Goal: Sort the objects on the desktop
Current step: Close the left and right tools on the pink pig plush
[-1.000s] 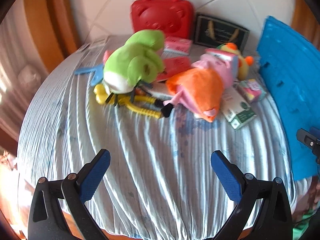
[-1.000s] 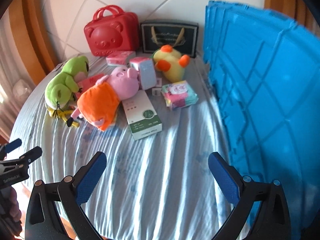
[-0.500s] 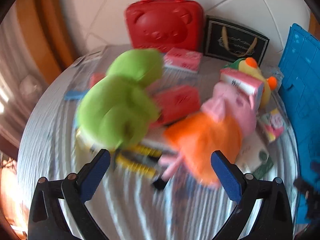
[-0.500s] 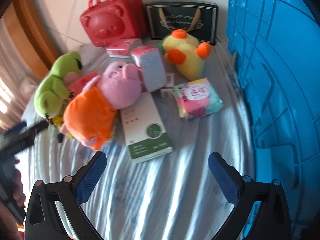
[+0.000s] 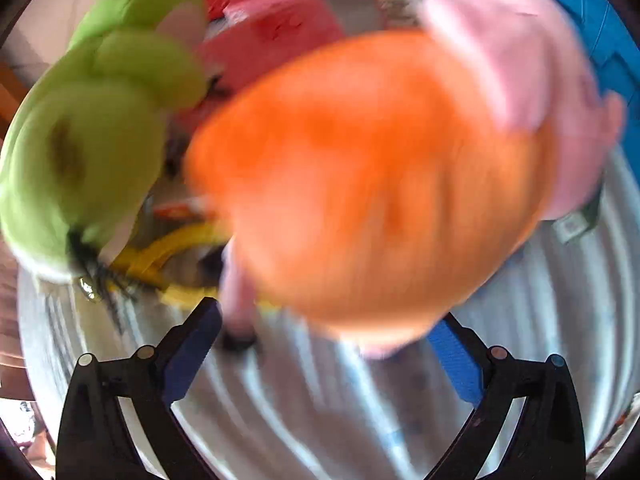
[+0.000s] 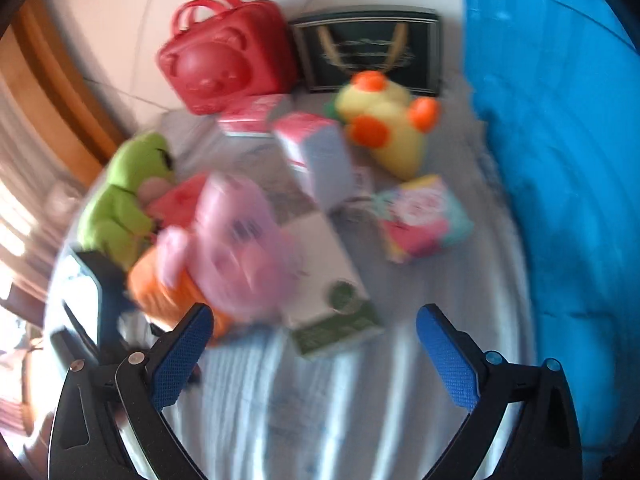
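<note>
I've pushed the left gripper (image 5: 324, 344) right up to the pig toy (image 5: 372, 176), which lies on the table (image 5: 560, 320) beside the frog toy (image 5: 88, 136); a second ago it sat well back. Jaws wide apart, holding nothing. Grab looks next. Right gripper (image 6: 316, 356) also closer, gaping, empty.

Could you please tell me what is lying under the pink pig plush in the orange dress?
The pig plush overlaps one edge of the white-and-green box on the striped cloth. Whatever else lies beneath it is covered.
</note>
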Available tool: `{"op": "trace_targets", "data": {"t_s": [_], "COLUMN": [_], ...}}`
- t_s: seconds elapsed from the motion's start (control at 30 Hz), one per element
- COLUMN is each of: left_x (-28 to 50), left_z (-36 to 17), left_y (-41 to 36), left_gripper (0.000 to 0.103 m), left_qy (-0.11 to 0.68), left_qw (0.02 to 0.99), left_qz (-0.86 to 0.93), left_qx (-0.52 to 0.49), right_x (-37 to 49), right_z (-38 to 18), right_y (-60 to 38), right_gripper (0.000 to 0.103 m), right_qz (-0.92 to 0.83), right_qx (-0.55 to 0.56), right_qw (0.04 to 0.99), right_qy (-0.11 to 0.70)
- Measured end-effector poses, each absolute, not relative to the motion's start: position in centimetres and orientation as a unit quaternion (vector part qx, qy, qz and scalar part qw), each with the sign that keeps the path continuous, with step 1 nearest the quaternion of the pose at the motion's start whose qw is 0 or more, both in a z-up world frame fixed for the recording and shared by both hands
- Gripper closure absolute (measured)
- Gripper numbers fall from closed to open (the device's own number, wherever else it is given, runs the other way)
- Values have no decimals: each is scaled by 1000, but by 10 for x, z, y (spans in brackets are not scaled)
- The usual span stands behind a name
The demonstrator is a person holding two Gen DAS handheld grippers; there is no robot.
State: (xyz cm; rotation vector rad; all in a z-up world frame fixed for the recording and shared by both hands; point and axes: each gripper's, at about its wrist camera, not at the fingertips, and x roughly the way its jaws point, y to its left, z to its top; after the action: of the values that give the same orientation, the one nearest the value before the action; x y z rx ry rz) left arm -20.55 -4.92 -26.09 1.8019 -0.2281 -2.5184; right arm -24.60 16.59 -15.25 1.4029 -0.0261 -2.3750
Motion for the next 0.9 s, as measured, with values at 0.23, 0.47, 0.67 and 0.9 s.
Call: {"op": "trace_targets", "data": {"t_s": [0.23, 0.47, 0.67, 0.9], "left_x": [-169, -189, -215, -224], "left_z": [-196, -194, -225, -229], "left_y": [-68, -46, -39, -40], "left_gripper": [6, 5, 4, 20], "left_qy": [-21, -26, -25, 1], "left_qw": [-25, -53, -57, -75], "left_qz": [-854, -861, -841, -841], "left_qx": [520, 505, 537, 535], "right_x": [-262, -240, -251, -271], "right_z": [-165, -192, -208, -233], "right_y": [122, 137, 128, 106], "right_gripper": [17, 0, 0, 20], "right_qz": [-837, -810, -810, -798], "right_qx": [511, 545, 547, 556], "right_qw": [199, 212, 209, 232], "right_qy": [4, -31, -32, -27]}}
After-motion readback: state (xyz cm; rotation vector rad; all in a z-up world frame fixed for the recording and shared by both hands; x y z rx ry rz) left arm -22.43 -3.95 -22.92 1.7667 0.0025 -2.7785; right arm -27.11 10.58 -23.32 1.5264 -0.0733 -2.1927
